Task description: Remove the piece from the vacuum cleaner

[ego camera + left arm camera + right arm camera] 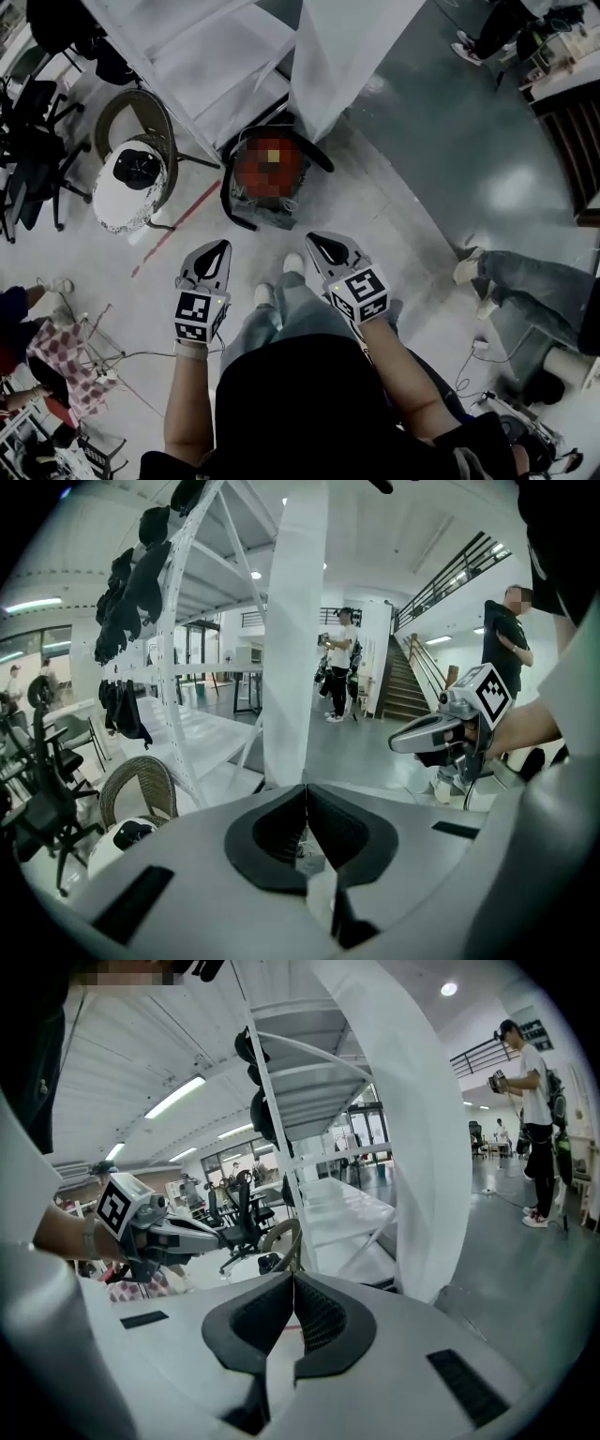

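Grey-white shells form the left gripper point(221, 247) and right gripper point(315, 240), with black ribbed pads point(323, 1316) at each claw's tip and a black-and-white marker cube point(195, 316) just behind. Between the claws: pale blue jeans point(281, 314), white shoes point(293, 264), black top point(300, 403).

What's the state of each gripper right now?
Left gripper: closed, fingers together, holding nothing.
Right gripper: closed, fingers together, holding nothing.

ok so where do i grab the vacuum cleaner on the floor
Likely the black bar curving round the left side of the red vacuum cleaner, from above: it looks thin and stands clear of the body. The left gripper and right gripper are both shut, so open one first.
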### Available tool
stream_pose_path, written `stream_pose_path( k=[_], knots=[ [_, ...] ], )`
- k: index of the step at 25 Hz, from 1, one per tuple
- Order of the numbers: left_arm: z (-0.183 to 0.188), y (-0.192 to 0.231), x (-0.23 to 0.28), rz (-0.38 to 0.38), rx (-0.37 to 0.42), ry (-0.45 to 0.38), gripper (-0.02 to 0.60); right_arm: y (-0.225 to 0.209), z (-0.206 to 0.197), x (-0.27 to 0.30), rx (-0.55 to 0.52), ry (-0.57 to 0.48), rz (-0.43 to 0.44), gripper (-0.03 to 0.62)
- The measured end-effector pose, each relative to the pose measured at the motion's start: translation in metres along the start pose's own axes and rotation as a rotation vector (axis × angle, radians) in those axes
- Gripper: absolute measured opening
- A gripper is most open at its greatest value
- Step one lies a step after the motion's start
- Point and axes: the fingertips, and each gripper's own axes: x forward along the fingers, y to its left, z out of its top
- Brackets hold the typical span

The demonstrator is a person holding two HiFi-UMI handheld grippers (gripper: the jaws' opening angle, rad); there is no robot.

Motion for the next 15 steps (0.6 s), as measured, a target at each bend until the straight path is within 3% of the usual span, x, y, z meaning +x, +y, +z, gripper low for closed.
stream_pose_path(
  k=[7, 15],
  knots=[
    [-0.017, 0.010, 0.040, 0.039, -0.007, 0.059, 0.020, -0.032, -0.028, 0.044, -0.002, 0.074, 0.056, 0.029],
    [-0.066, 0.017, 0.086, 0.010, -0.007, 0.146, 0.020, -0.050, -0.079, 0.092, 0.004, 0.161, 0.061, 0.030]
  ],
)
